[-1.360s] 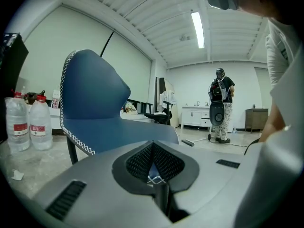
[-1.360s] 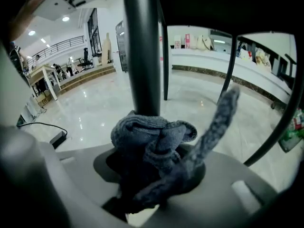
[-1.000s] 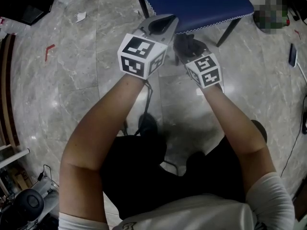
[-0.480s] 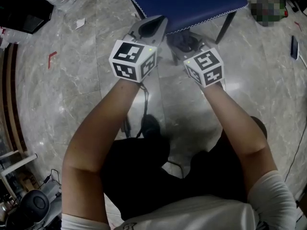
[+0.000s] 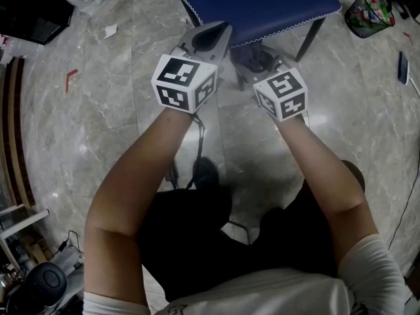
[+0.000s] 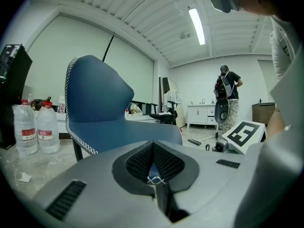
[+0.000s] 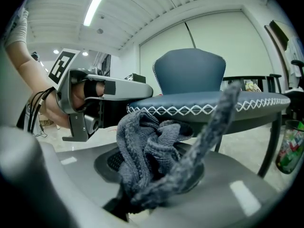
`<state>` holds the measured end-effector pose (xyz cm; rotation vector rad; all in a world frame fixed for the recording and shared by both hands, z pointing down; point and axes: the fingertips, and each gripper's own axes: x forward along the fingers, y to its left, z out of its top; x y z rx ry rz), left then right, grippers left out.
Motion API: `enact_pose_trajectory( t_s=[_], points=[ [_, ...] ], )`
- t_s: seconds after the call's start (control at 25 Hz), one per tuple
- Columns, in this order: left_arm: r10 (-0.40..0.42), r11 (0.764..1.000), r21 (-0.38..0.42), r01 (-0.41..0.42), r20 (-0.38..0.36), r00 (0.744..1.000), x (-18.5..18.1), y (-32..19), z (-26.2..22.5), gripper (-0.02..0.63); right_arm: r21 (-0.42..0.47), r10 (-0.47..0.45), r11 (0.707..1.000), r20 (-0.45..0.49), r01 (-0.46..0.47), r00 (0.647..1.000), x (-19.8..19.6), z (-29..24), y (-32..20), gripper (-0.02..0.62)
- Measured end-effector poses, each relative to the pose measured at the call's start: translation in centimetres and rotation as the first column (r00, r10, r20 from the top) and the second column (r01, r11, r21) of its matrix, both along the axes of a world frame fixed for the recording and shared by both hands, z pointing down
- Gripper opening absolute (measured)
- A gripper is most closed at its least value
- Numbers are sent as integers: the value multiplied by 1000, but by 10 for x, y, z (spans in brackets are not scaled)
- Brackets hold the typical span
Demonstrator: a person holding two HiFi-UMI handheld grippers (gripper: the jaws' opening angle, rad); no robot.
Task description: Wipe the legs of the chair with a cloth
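Grey marble floor (image 5: 98,123) under the whole scene, seen steeply from above in the head view. A blue upholstered chair (image 5: 262,5) stands on it, its seat rimmed with white zigzag stitching. One dark chair leg (image 5: 310,41) slants down from the right front corner, and another shows at the left front corner (image 5: 190,8). In the left gripper view the chair (image 6: 99,108) shows its curved back and its seat. In the right gripper view the seat edge (image 7: 190,108) runs level across the frame.

Both of the person's bare forearms reach forward to the front edge of the seat. The left claw (image 5: 213,31) points at that edge. Its jaws are closed together (image 6: 153,167) with nothing between them. The right claw (image 5: 257,63) lies just beside it, lower, below the seat's front edge and between the two front legs. Its jaws (image 7: 156,175) are clamped on a crumpled grey cloth (image 7: 147,151). One loose strip of the cloth rises across the seat edge in that view. In the head view the cloth (image 5: 252,56) is a dark bunch under the seat rim. Whether it touches a leg cannot be told.

Smaller things: a mesh waste basket (image 5: 367,12) on the floor to the right of the chair, and two water bottles (image 6: 35,127) to its left.
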<state>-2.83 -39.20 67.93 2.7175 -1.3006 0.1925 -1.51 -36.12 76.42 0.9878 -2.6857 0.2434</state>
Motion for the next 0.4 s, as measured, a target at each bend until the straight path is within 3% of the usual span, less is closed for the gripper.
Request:
enact_pose_trajectory(
  t_s=[0.4],
  points=[
    [3, 1000, 9, -3, 3, 1000, -2, -1, 0, 6, 2, 5, 1000, 1, -5, 1000, -2, 0, -1, 162]
  ],
)
